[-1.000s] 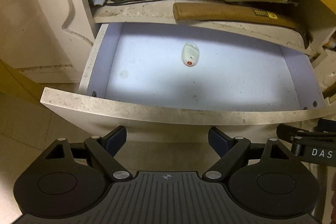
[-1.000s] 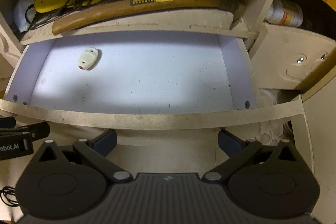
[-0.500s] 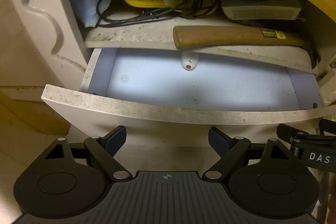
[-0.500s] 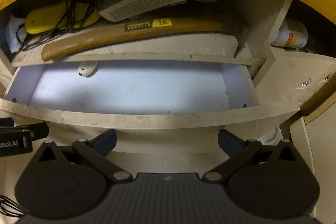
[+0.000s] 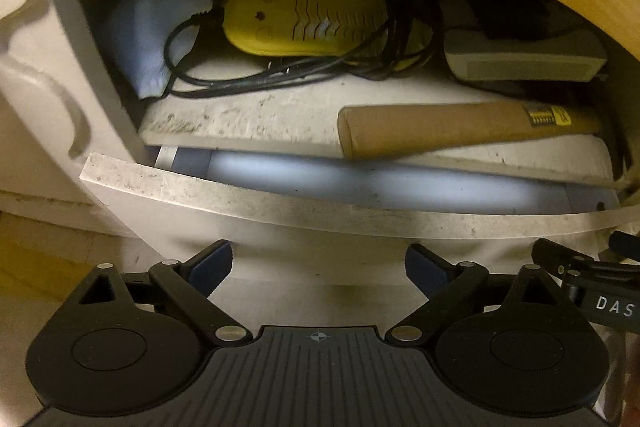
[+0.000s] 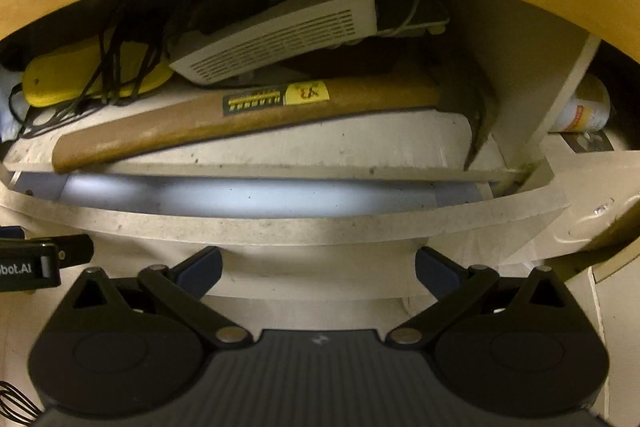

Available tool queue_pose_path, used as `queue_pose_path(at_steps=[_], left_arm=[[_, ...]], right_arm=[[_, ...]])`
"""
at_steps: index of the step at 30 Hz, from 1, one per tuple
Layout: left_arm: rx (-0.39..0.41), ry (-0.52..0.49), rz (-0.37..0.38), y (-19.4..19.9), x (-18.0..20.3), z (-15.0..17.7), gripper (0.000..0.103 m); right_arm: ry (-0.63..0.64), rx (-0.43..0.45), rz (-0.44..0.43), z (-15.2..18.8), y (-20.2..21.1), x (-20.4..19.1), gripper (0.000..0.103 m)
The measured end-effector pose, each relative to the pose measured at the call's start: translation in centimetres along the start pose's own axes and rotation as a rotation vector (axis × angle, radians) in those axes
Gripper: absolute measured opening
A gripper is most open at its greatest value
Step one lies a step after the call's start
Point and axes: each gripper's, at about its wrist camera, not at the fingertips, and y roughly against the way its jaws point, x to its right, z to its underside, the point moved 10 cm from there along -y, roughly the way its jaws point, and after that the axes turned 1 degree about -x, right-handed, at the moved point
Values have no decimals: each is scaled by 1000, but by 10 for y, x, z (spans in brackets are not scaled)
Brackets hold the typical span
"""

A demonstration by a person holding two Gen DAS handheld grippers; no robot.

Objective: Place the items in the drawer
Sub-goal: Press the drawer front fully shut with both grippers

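Facing both spread, empty tongs, left (image 5: 319, 261) and right (image 6: 318, 265), the drawer (image 5: 280, 205) is seen nearly closed beneath a hammer (image 5: 460, 129).

White letters "DAS" stood on the right gripper's black body (image 5: 608, 303); "bot.AI" stood on the left gripper's body (image 6: 24, 267). The hammer handle's label (image 6: 276, 97) was unreadable.

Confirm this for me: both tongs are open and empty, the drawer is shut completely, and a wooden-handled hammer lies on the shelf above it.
Not quite: the drawer is not shut completely. The right wrist view shows a narrow strip of its lit floor behind the front panel. The rest holds: the left tongs and right tongs are open and empty, and the hammer lies on the shelf above.
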Motion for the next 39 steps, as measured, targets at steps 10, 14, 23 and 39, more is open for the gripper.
queue_pose_path(at_steps=[10, 14, 23, 39], left_arm=[[2, 0, 9, -13, -2, -21, 97], [-6, 1, 10, -17, -4, -25, 102], [-13, 0, 8, -18, -7, -25, 103], [-23, -3, 15, -19, -12, -21, 103]], right_arm=[[16, 19, 6, -19, -13, -4, 103], [5, 11, 4, -23, -16, -4, 103], [-3, 0, -2, -23, -17, -4, 103], [-3, -14, -9, -24, -18, -6, 103]])
